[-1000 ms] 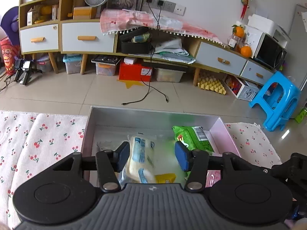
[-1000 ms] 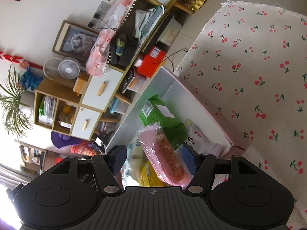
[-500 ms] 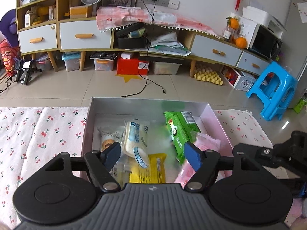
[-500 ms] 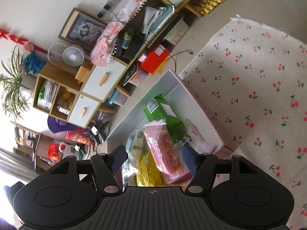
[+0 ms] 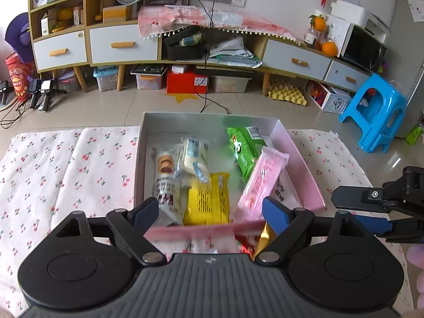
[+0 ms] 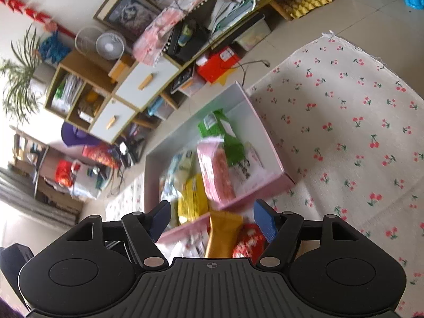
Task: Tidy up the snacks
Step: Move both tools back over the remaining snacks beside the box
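Both pairs of tongs hang over the near edge of the pink box, which sits on the cherry-print cloth. The left tongs have just been spreading and stand wide with nothing gripped. The right tongs have also been opening, and their pads touch nothing. Inside the box lie a green packet, a pink packet tilted against the right wall, a yellow packet, a white-and-blue packet and a biscuit packet. A gold wrapper and a red wrapper lie outside, just beside the near wall.
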Tool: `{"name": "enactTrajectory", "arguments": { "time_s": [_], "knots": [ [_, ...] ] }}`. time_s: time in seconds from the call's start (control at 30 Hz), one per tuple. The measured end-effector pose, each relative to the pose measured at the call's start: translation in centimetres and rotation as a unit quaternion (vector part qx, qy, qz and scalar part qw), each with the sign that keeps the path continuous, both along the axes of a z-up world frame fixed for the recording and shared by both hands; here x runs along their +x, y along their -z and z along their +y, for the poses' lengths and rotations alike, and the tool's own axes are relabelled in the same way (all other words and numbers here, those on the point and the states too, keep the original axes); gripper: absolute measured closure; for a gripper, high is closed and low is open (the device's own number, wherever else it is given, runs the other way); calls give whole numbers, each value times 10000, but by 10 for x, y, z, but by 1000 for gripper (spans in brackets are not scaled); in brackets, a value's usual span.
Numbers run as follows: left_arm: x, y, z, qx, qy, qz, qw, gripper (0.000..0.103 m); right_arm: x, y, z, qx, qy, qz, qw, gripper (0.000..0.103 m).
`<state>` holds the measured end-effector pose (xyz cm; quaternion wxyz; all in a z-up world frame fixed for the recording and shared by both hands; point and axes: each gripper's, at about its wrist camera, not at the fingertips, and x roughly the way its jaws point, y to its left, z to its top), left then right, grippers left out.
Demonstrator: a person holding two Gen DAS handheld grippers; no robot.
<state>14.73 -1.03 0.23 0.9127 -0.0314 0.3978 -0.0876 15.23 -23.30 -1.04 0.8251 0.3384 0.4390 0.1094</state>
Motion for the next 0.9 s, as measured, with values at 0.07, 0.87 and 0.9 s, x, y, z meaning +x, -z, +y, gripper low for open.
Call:
{"name": "enactTrajectory", "arguments": {
  "time_s": [0.07,0.87,0.9],
  "knots": [
    [-9,0,1,57,12,14,10000,16,-5,-1,1,-68,-72,24,9999,29],
    [-58,32,18,-20,-576,715,9958,8,-24,32,31,-1664,-660,707,9813,18],
    [-58,32,16,-34,-571,718,9958,10,-24,33,31,-1673,-666,723,9810,18]
  ]
}}
